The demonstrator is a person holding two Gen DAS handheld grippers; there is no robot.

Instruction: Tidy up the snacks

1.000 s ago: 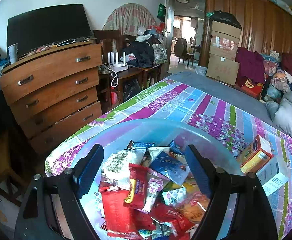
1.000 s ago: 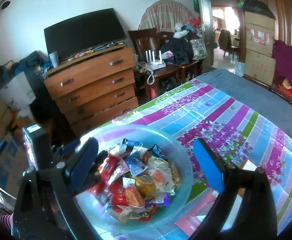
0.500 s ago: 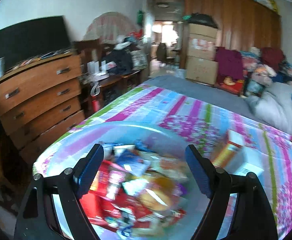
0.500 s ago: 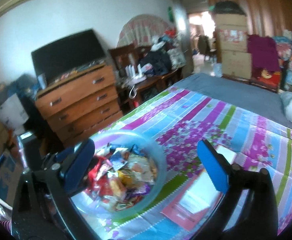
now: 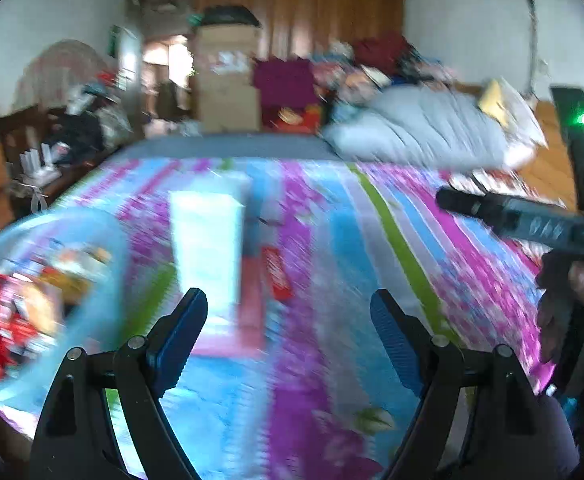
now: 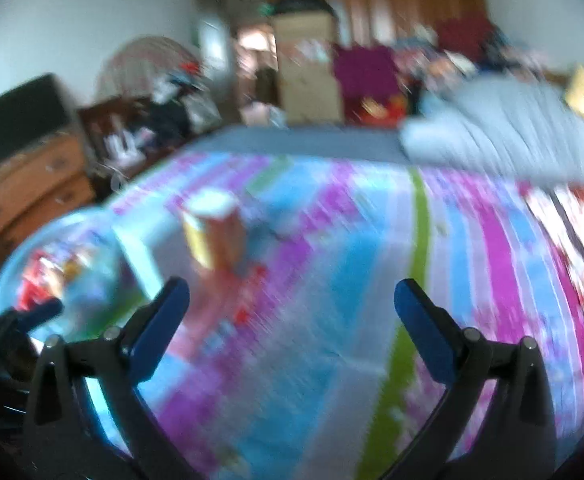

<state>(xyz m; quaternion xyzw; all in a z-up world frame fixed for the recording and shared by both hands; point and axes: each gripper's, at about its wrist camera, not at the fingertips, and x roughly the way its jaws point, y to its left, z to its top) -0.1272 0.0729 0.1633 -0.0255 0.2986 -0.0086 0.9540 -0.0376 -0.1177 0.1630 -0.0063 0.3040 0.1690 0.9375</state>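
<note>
Both tools, left and right, gape wide and empty above the striped bed. The snack bowl sits at nine o'clock.

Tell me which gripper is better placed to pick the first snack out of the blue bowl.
Left, probably. The blue bowl sits just beside the open, empty left gripper. The right gripper, also open and empty, sees the bowl farther off beyond the left gripper's finger. Both views are blurred.
</note>
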